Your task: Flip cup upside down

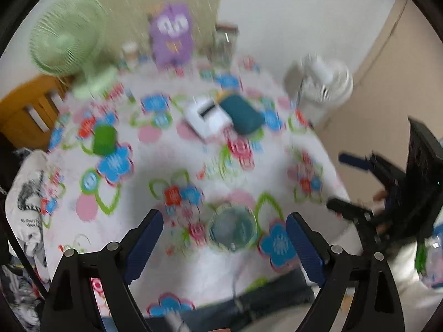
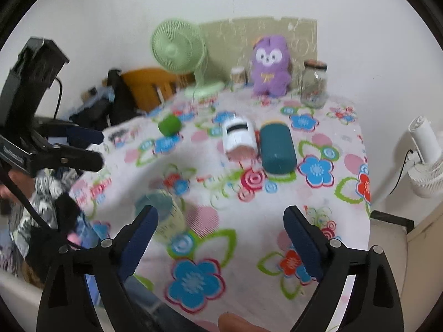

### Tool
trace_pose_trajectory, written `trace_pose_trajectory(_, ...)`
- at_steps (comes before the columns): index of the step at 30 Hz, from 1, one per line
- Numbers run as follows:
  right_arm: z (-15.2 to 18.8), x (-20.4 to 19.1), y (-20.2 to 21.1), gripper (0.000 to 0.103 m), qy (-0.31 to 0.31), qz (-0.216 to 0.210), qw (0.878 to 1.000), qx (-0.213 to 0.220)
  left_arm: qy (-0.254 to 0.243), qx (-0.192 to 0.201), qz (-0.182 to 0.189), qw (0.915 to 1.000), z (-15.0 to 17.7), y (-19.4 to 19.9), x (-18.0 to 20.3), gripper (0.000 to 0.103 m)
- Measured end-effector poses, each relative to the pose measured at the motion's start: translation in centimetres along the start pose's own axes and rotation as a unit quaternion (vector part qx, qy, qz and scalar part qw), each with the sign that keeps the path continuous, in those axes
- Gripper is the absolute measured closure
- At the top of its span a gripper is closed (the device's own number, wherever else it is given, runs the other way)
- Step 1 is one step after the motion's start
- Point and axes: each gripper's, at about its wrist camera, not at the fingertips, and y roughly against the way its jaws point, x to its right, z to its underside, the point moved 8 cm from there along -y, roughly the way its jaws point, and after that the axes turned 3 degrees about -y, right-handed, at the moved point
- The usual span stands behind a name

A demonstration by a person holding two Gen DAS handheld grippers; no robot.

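the cup (image 1: 232,228) stands on the counter (image 1: 155,163) near its front edge, a clear glass with a greenish tint, and from the left wrist view its round mouth appears to face up, so it reads as upright, its long axis vertical; blur leaves the rim soft. it lies straight ahead of the left gripper (image 1: 224,244), inside the gap between the two blue pads, a little toward the right pad, touching neither. the left gripper is spread wide with nothing in it. the right gripper (image 2: 221,240) is also spread wide and empty; in its own view the cup (image 2: 163,215) sits off to the left, just beyond and partly behind its left pad, outside the gap. the left hand therefore looks the nearer and better lined up. the step in hand seems to be the approach before the grasp: a guess is that the left gripper need only go forward and down so the pads flank the wall, then close and roll the cup over.
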Motion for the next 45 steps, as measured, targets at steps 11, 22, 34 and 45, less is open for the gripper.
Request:
trace_pose_trajectory(11,-1.9,-2.6,3.6,0.008,0.001,0.089,0.993,0.084,0.071,0.215,-0.096,0.9692,0.0,5.1,-3.2,0.006)
trace_pose_trajectory(22,-3.5,-4.4,8.7,0.0,0.017,0.194,0.958,0.212,0.108,0.303,-0.162,0.9328,1.7,8.1,-3.0,0.0)
trace_pose_trajectory(34,-2.2,-5.5,9.5,0.0,-0.027,0.173,0.958,0.227,0.136,0.312,-0.182,0.9224,3.7,8.9,-3.8,0.0)
trace_pose_trajectory(45,-2.0,-6.0,10.0,0.0,-0.016,0.203,0.952,0.228,0.136,0.312,-0.181,0.9228,3.9,8.9,-3.7,0.0)
